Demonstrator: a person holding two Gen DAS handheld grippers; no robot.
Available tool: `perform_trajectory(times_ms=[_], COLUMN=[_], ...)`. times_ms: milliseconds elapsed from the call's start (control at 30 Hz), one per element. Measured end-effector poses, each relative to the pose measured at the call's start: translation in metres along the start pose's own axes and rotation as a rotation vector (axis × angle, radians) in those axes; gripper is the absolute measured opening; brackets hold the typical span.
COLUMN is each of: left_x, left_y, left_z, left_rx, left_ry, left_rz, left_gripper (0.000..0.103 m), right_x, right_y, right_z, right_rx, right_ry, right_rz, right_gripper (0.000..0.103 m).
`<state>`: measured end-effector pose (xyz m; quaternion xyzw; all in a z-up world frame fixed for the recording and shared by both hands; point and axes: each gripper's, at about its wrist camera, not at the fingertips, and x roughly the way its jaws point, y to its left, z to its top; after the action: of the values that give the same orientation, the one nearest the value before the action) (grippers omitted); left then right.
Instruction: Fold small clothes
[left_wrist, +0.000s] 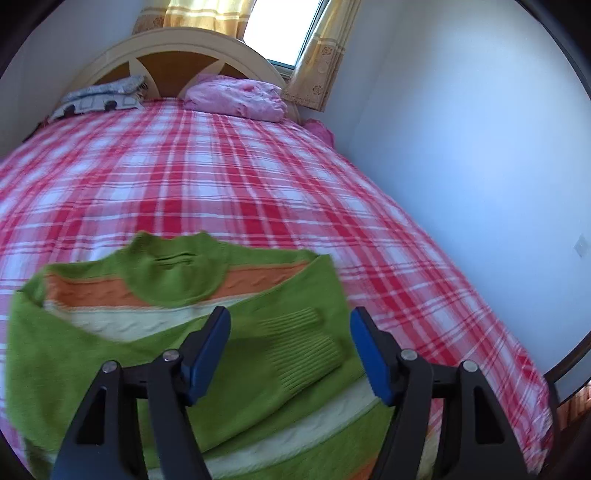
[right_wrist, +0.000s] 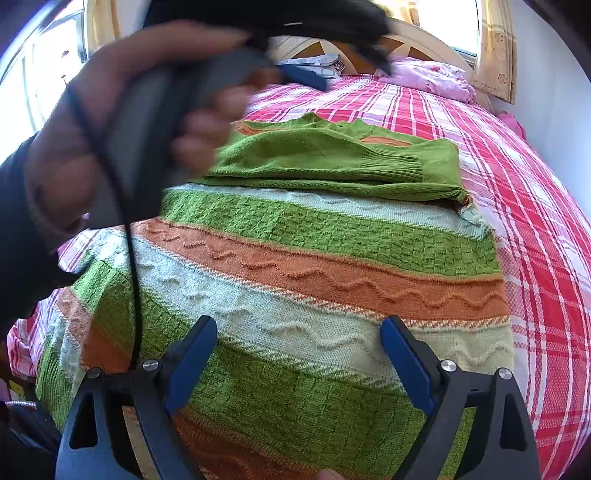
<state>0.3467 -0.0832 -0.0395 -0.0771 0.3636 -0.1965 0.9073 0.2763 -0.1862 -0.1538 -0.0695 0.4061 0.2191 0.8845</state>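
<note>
One striped knit sweater (right_wrist: 314, 258), green, orange, cream, sleeve folded across

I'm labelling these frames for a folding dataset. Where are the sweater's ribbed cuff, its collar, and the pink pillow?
ribbed cuff (right_wrist: 393, 165), right wrist view, on the sleeve's ribbed end.
collar (left_wrist: 177, 264), left wrist view, on the green neckband.
pink pillow (left_wrist: 240, 96), left wrist view, on its rumpled top.

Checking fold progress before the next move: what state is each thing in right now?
sweater: flat on the bed, sleeves folded in across the chest.
left gripper: open, above the sleeve cuff.
right gripper: open, above the hem end.
curtains: drawn apart.
</note>
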Motion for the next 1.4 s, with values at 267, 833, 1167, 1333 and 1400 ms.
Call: perform_trajectory(times_ms=[267, 833, 1167, 1333, 1400], left_x=[-0.059, -0.046, -0.047, -0.047, -0.047], left_y=[0.106, 0.189, 0.208, 0.209, 0.21], left_z=[-0.056, -0.087, -0.095, -0.096, -0.097], left_rx=[0.081, -0.066, -0.172, -0.182, -0.19], left_ry=[-0.027, 0.078, 0.08, 0.08, 0.078], left_rz=[0.554, 0.642, 0.572, 0.561, 0.555], left_gripper=[0.081, 0.098, 0.103, 0.103, 0.103], right_x=[-0.016, 0.002, 0.073, 0.074, 0.057], right_y=[-0.033, -0.107, -0.123, -0.114, -0.117], right_z=[0.004, 0.096, 0.133, 0.123, 0.12], right_rx=[0.166, 0.355, 0.326, 0.282, 0.284], right_ry=[-0.033, -0.095, 0.005, 0.009, -0.05], right_rz=[0.101, -0.013, -0.045, -0.082, -0.093], right_gripper=[0.091, 0.076, 0.05, 0.004, 0.003])
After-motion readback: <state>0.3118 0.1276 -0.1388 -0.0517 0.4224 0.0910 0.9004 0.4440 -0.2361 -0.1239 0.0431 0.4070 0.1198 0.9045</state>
